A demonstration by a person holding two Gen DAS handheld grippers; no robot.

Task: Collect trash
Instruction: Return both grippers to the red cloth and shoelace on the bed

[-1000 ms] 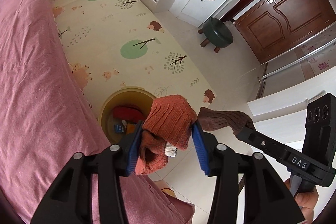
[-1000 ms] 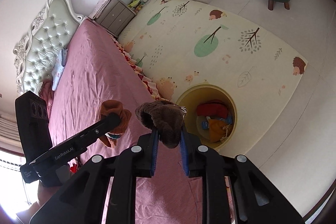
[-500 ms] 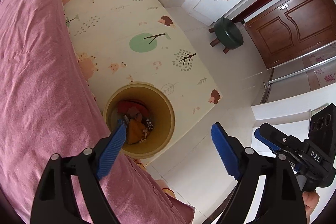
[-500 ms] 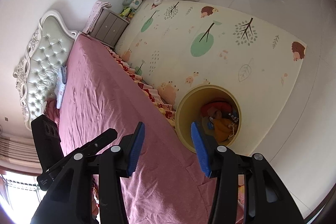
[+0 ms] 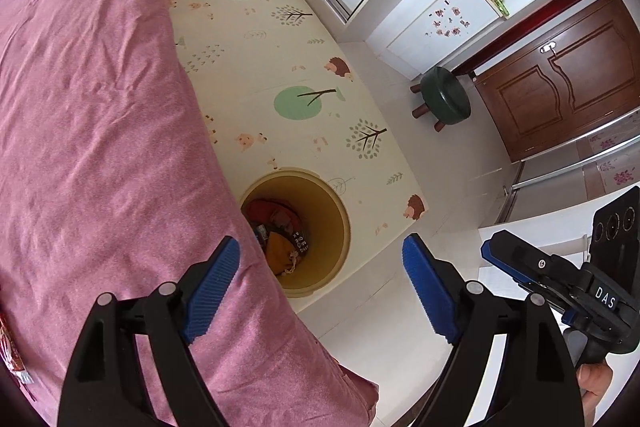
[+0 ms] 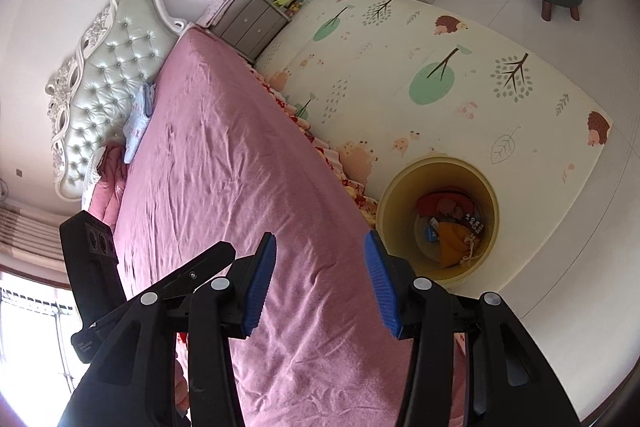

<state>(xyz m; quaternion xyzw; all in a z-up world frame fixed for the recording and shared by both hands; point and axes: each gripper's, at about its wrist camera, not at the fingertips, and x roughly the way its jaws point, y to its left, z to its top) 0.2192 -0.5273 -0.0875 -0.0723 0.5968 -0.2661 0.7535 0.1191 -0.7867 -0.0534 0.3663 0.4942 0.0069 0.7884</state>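
Observation:
A yellow round bin (image 5: 341, 215) (image 6: 493, 195) stands on the play mat against the side of the bed. Inside lie red, orange and brown cloth items (image 5: 280, 247) (image 6: 452, 243) with small bits of packaging. My left gripper (image 5: 320, 253) hangs open above the bed edge and the bin, nothing between its blue pads. My right gripper (image 6: 320, 239) is open over the pink sheet, left of the bin, also with nothing in it. In the left wrist view the right gripper (image 5: 516, 263) reaches in from the lower right.
The pink bed (image 6: 224, 163) fills the left side, with a tufted headboard (image 6: 108, 83) and a small cushion (image 6: 138, 123). A green stool (image 5: 444, 99), white wardrobes and a brown door (image 5: 560, 75) stand past the mat. A red-and-white wrapper (image 5: 12, 355) lies at the bed's left edge.
A second ago the left gripper held an orange knit item and the right a brown one above the bin. Both have let go and opened, then drawn back up over the bed.

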